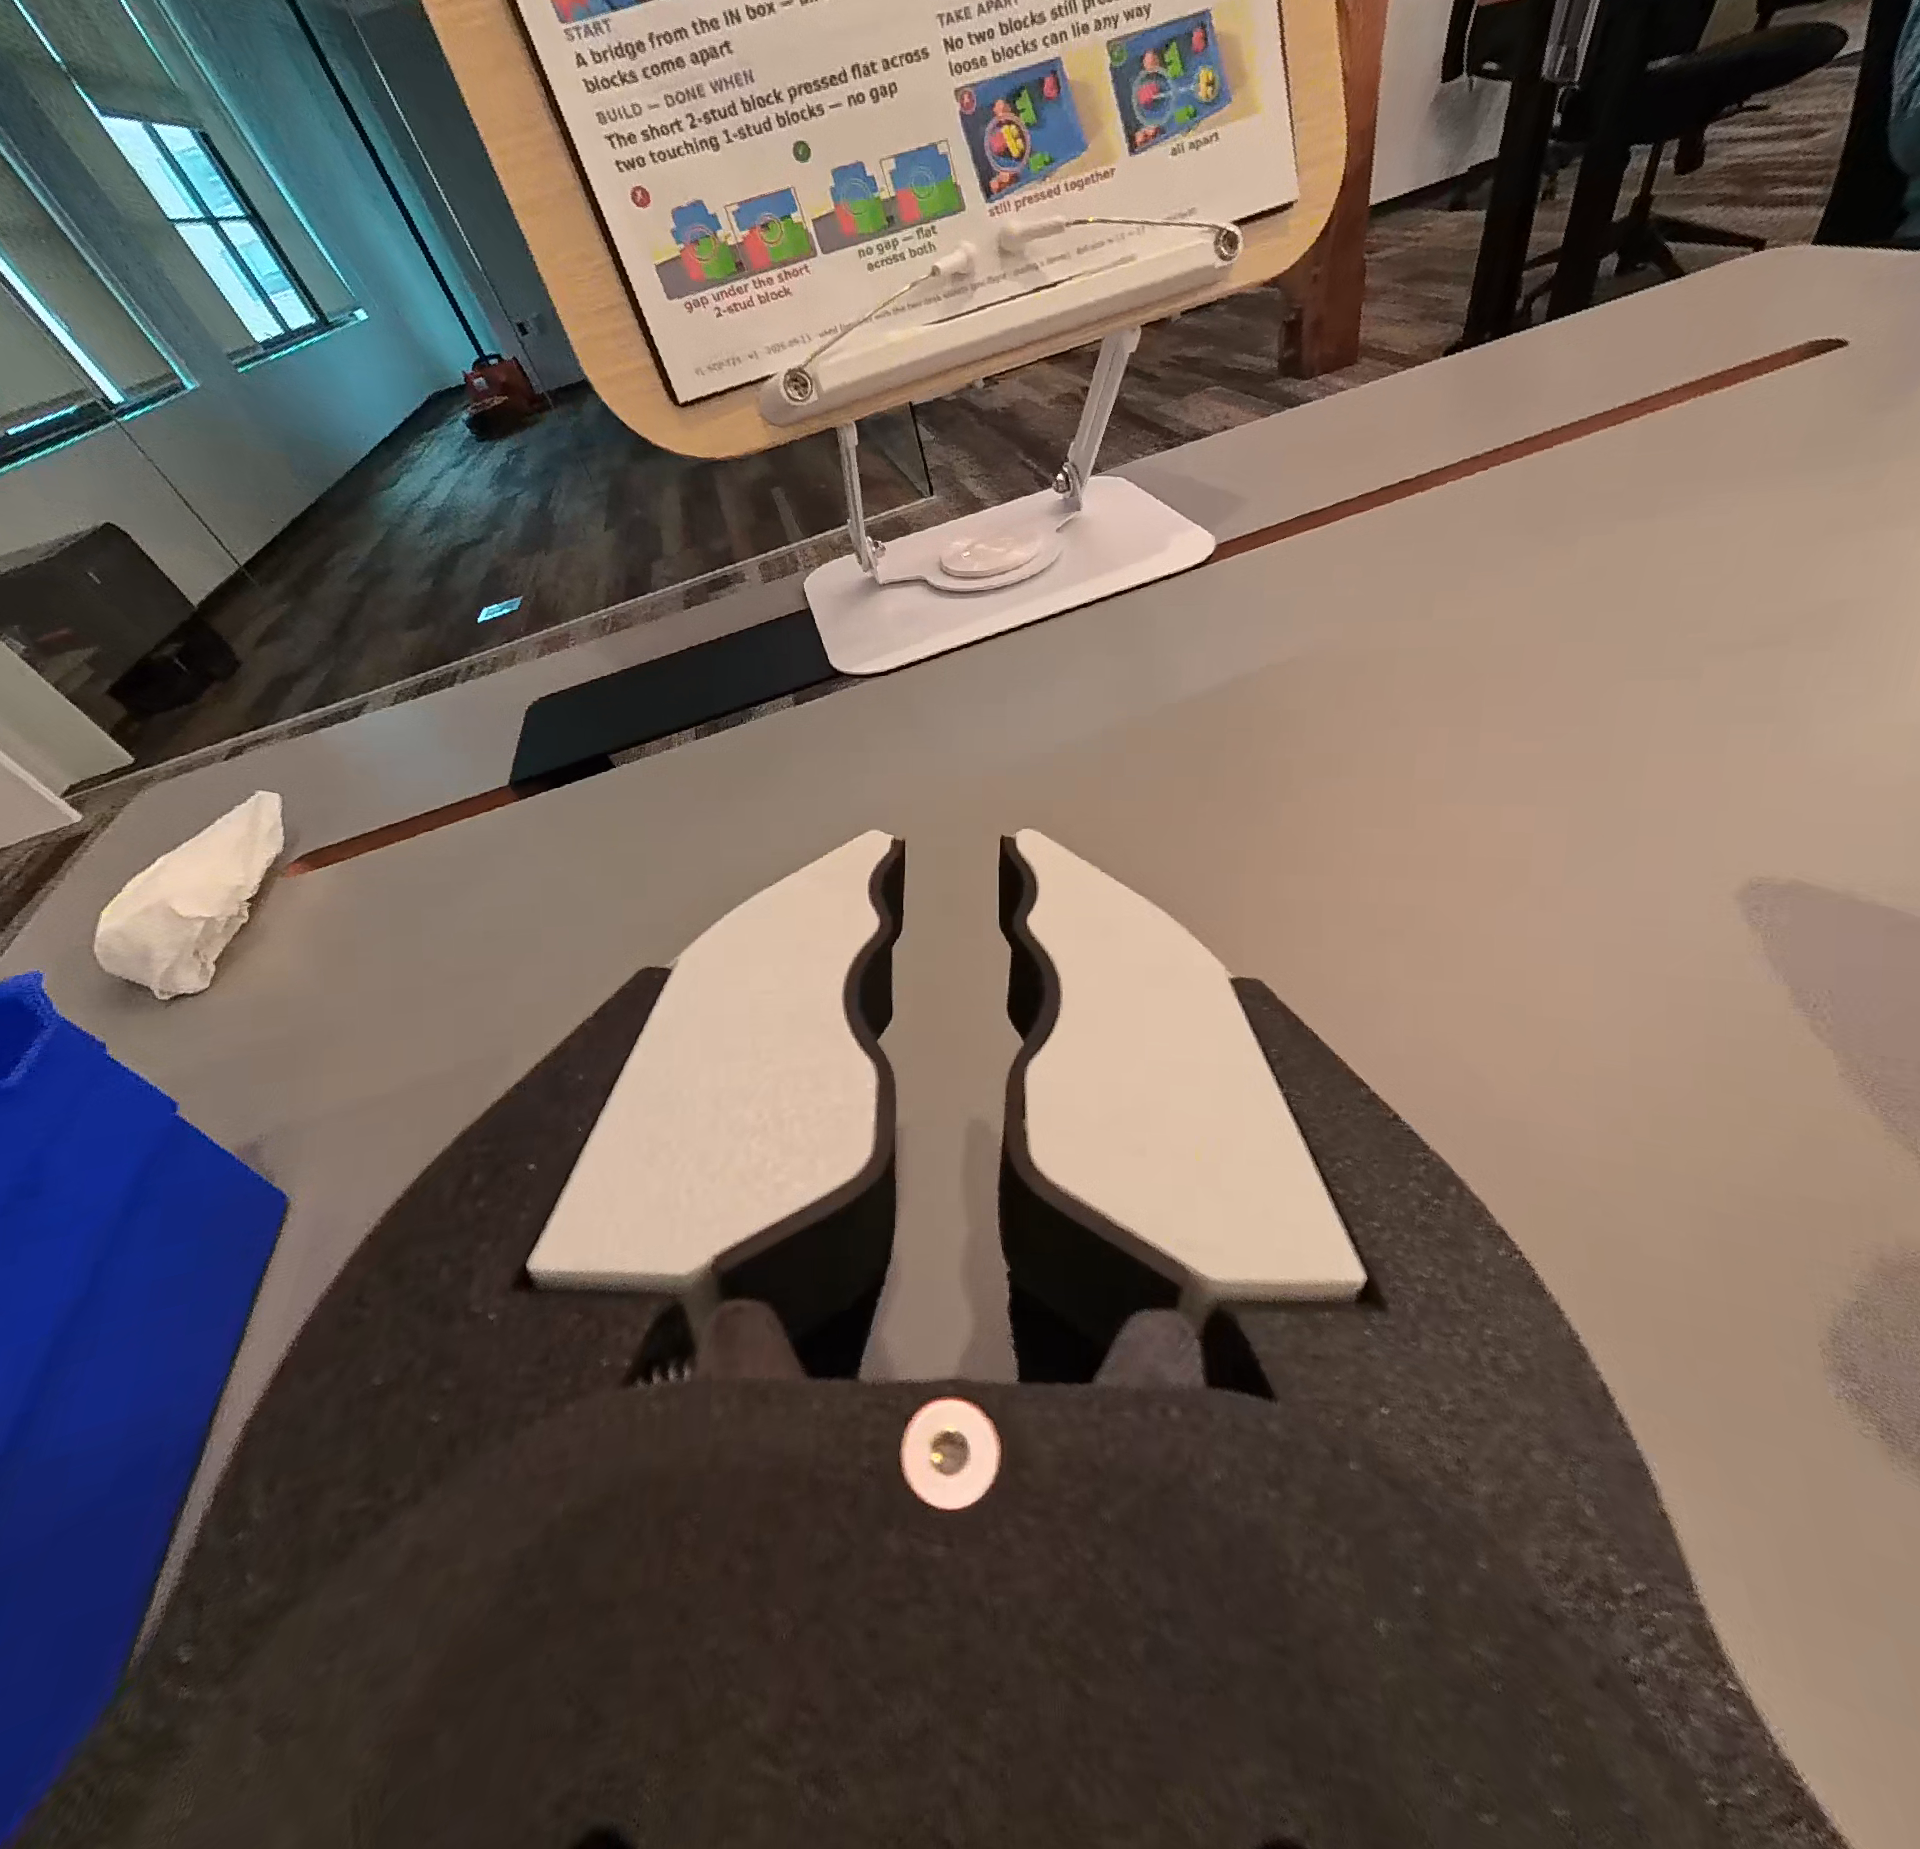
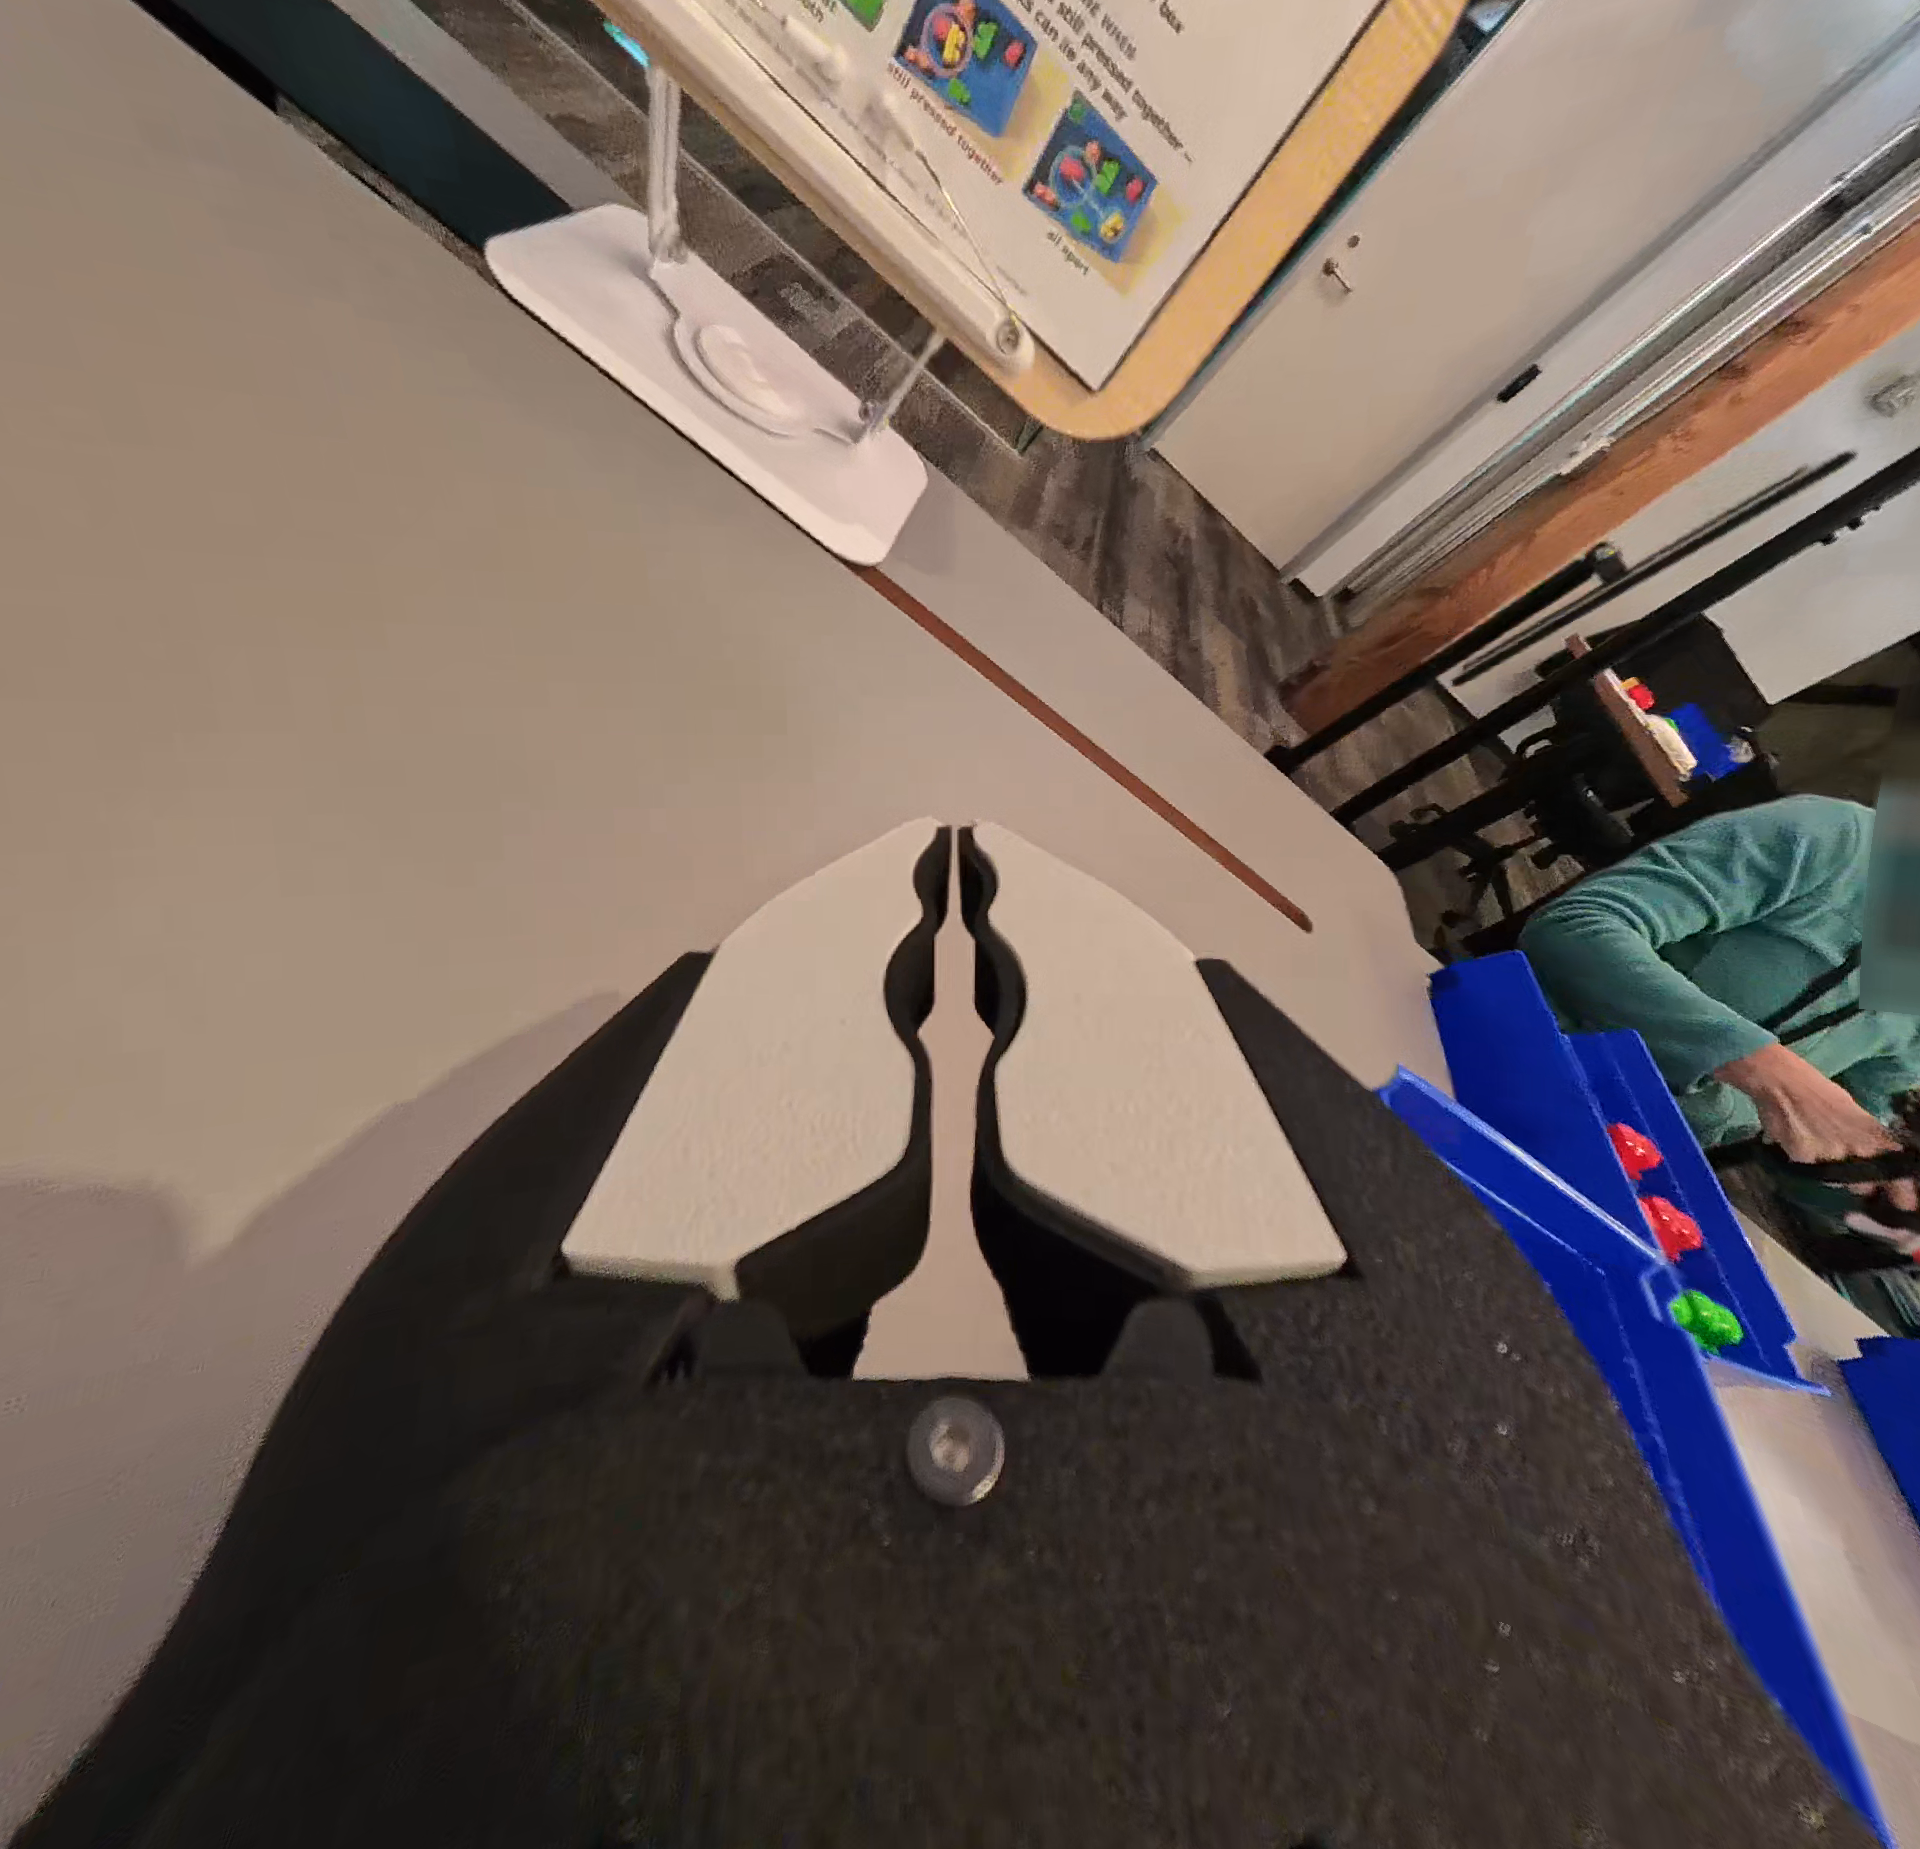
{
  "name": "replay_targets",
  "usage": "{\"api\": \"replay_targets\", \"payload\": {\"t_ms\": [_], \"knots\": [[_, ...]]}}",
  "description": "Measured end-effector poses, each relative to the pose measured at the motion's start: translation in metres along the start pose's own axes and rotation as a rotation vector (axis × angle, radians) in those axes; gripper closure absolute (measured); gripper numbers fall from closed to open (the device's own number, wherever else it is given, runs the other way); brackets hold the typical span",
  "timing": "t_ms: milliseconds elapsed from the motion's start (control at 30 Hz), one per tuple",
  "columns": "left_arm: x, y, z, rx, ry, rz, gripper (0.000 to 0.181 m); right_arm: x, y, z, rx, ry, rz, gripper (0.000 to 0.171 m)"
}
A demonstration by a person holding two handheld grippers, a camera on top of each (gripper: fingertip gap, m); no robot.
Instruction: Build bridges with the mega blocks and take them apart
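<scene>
My left gripper hangs over the bare grey table with its jaws a little apart and nothing between them. A blue box stands at its lower left. My right gripper is shut, its tips together on nothing, also over bare table. In the right wrist view a blue box stands at the right and holds two red blocks and a green block.
An instruction board on a white stand stands at the table's far edge; it also shows in the right wrist view. A crumpled white tissue lies at the left. A person in a teal sleeve works at the right. About 25 cm separates my left fingertips from my right.
</scene>
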State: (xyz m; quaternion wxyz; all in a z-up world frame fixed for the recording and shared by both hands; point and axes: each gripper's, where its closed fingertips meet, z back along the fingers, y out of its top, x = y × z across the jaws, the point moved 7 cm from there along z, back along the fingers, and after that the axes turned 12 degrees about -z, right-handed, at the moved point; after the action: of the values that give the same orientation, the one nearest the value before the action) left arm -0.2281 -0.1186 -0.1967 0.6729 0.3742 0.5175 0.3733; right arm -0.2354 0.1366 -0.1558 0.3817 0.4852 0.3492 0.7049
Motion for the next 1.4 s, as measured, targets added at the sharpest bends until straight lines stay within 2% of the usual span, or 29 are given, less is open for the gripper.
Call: {"api": "replay_targets", "payload": {"t_ms": [67, 200, 533, 633, 733, 800, 967, 1067, 1167, 1200, 1300, 1400], "knots": [[-0.002, -0.001, 0.000, -0.002, 0.001, 0.008, 0.163, -0.017, 0.005, -0.010, -0.002, -0.008, -0.012, 0.164], [-0.005, -0.001, 0.001, 0.003, 0.001, 0.027, 0.163, -0.040, 0.013, -0.021, -0.020, -0.001, -0.027, 0.163], [-0.002, 0.005, 0.010, 0.055, -0.025, -0.009, 0.163, -0.052, 0.014, -0.026, -0.046, 0.034, -0.051, 0.162], [0.008, 0.007, 0.030, 0.109, -0.141, 0.033, 0.165, -0.051, 0.013, -0.024, -0.035, 0.085, -0.083, 0.161], [0.012, 0.010, 0.069, 0.164, -0.264, 0.110, 0.166, -0.052, 0.012, -0.023, 0.020, 0.191, -0.149, 0.158], [0.004, 0.006, 0.098, 0.162, -0.271, 0.104, 0.166, -0.058, 0.013, -0.023, 0.067, 0.281, -0.203, 0.156], [-0.043, -0.023, 0.172, 0.103, -0.199, 0.140, 0.165, -0.090, 0.026, -0.021, 0.074, 0.521, -0.232, 0.152], [-0.089, -0.053, 0.210, 0.018, -0.069, 0.140, 0.161, -0.111, 0.033, -0.015, 0.068, 0.616, -0.179, 0.151], [-0.144, -0.086, 0.238, -0.119, 0.078, 0.155, 0.146, -0.129, 0.035, -0.006, 0.083, 0.696, -0.146, 0.151], [-0.161, -0.095, 0.244, -0.159, 0.095, 0.182, 0.138, -0.134, 0.035, -0.004, 0.086, 0.711, -0.140, 0.151], [-0.202, -0.110, 0.247, -0.205, 0.089, 0.252, 0.127, -0.143, 0.031, -0.003, 0.107, 0.738, -0.137, 0.152], [-0.231, -0.118, 0.227, -0.296, 0.020, 0.274, 0.124, -0.150, 0.023, -0.009, 0.101, 0.769, -0.170, 0.152]]}}
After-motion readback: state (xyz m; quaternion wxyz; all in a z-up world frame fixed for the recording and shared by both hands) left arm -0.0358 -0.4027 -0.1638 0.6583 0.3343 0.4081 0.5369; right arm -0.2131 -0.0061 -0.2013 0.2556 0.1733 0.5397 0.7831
